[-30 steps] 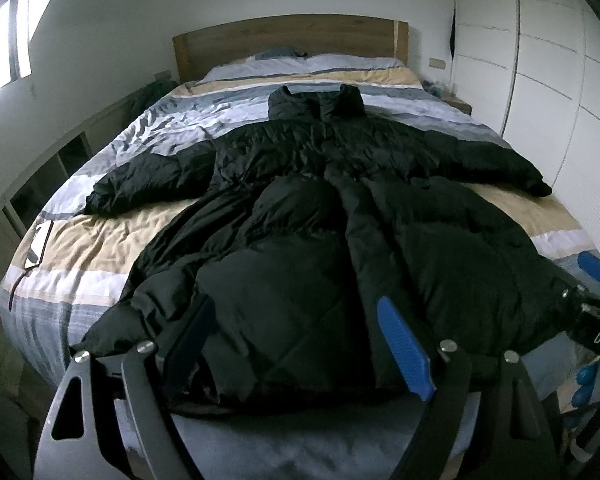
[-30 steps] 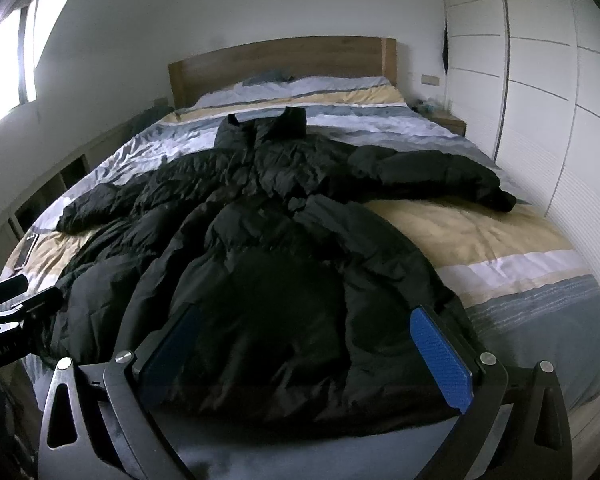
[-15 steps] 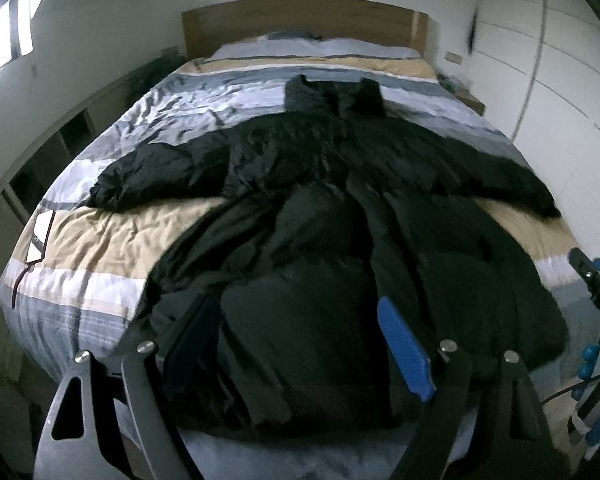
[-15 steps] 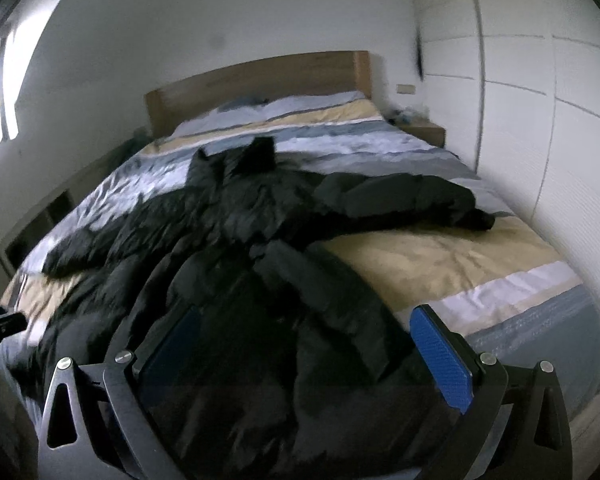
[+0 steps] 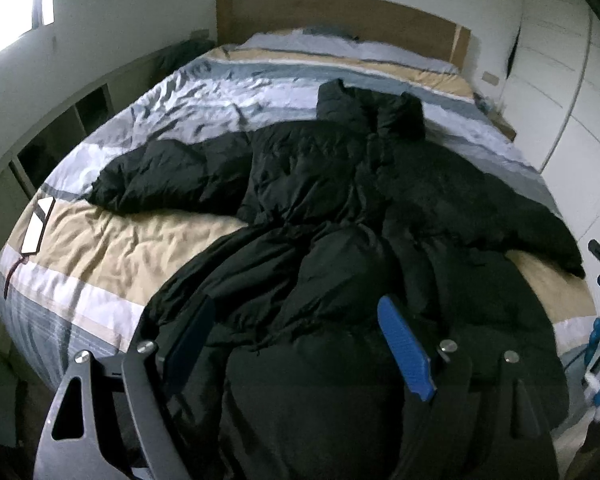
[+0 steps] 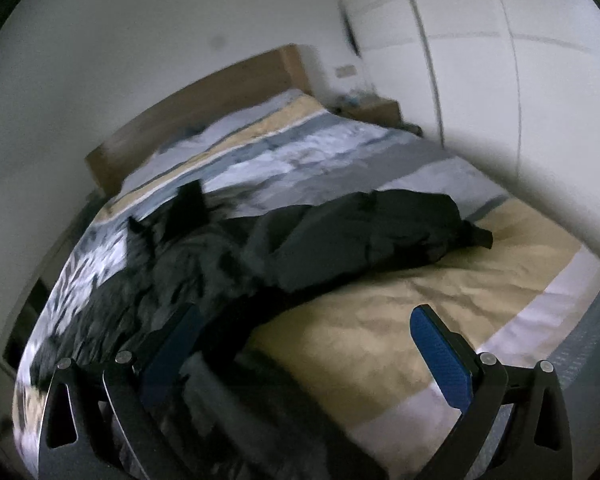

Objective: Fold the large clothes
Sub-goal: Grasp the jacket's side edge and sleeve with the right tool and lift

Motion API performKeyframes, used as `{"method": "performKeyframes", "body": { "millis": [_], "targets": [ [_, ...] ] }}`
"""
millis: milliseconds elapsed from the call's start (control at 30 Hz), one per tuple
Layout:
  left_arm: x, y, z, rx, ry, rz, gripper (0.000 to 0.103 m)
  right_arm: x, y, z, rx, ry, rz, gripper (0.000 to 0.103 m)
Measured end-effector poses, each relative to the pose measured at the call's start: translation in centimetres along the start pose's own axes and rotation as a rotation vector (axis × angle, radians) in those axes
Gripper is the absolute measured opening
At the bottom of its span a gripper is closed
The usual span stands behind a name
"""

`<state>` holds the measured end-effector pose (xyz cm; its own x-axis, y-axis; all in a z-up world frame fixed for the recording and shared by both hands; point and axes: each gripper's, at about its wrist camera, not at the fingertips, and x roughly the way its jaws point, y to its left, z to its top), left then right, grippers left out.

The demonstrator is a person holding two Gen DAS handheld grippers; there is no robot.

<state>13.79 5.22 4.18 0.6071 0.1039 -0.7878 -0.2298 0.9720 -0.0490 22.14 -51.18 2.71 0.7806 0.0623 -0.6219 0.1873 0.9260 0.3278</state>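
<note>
Bed with striped cover; one long black padded coat lies on it, front up, collar toward the headboard, hem at the foot end nearest both tools. Nothing folded yet: sleeves out to each side, body flat but rumpled.

Far left, near the bed edge: a flat white card-like item, apart from the coat. Cannot tell what it is.

Left sleeve stretched out toward the left edge of the bed, lying on the cover.

Left gripper: jaws wide apart, nothing between them, poised above the hem area of the coat. No contact evident.

Right sleeve lies across the cover toward the wardrobe side, cuff resting on the tan stripe.

Right gripper: jaws wide apart, empty, aimed at the right sleeve from the foot corner. View is blurred.

Judgement: opening step, approach to the first grasp. Next move likely calls for closing on a sleeve or side edge with a firm pinch through thick padding, then carrying it across the body.
</note>
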Motion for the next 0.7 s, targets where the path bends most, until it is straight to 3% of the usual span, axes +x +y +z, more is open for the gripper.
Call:
{"method": "performKeyframes", "body": {
  "millis": [200,433,700],
  "targets": [
    [4.3,0.0,-0.3,0.011,0.073,0.031,0.083,7.8,-5.0,1.1,0.168,0.093,-0.017,0.103],
    [7.8,-0.4,-0.5,0.029,0.123,0.081,0.083,12.6,-9.4,2.2,0.354,0.081,0.025,0.103],
    [10.9,-1.8,-0.8,0.061,0.169,0.082,0.083,16.8,-13.3,2.2,0.576,0.086,0.102,0.103]
  ]
}}
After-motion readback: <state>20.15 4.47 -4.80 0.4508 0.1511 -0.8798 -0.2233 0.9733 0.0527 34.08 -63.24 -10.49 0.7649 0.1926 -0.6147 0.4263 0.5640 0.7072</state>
